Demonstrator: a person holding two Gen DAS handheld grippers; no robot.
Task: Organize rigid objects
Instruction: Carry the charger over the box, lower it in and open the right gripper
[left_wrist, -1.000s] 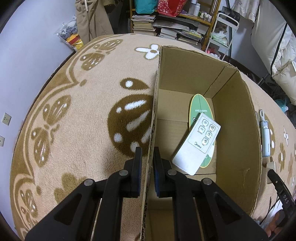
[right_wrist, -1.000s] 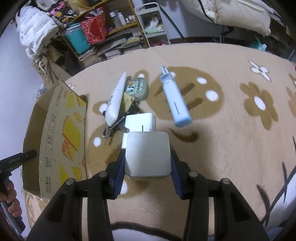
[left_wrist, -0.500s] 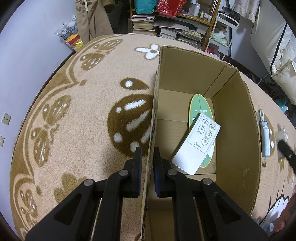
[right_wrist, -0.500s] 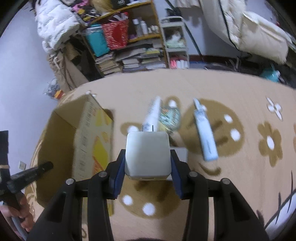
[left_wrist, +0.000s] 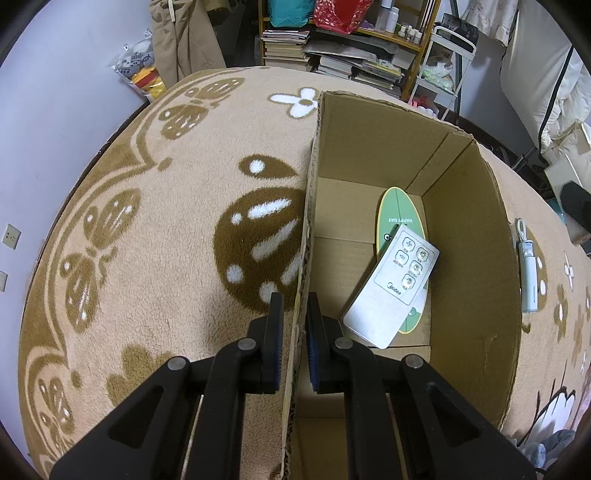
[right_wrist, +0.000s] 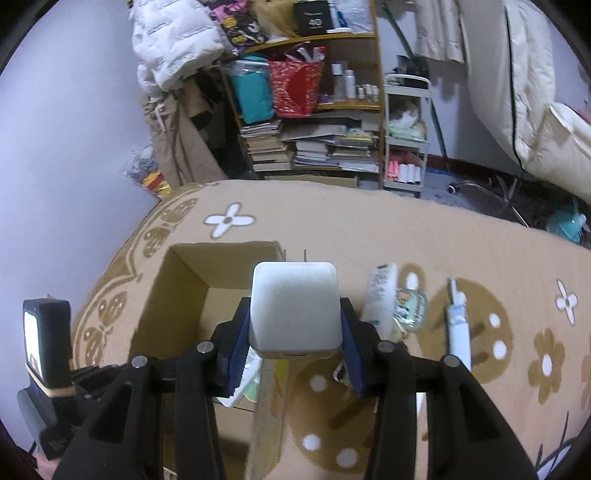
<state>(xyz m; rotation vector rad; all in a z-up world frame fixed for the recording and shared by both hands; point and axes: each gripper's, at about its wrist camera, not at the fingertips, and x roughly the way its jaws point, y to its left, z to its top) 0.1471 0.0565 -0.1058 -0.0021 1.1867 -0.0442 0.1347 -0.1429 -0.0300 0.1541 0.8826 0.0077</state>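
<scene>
My left gripper (left_wrist: 295, 325) has its jaws pinched shut on the near wall of the cardboard box (left_wrist: 476, 295), one pad outside against the carpet (left_wrist: 147, 240) side and one inside. In that left wrist view, a white remote (left_wrist: 391, 291) lies on the box floor, resting across a green oval board (left_wrist: 400, 218); outside the far wall a slim pale-blue tube (left_wrist: 529, 277) lies on the carpet. In the right wrist view, my right gripper (right_wrist: 293, 321) clamps a white square charger (right_wrist: 293, 306) by its sides, prongs pointing away, raised above the box's right wall. To the right, a white bottle (right_wrist: 380, 295) and the blue tube (right_wrist: 458, 325) lie on the carpet.
</scene>
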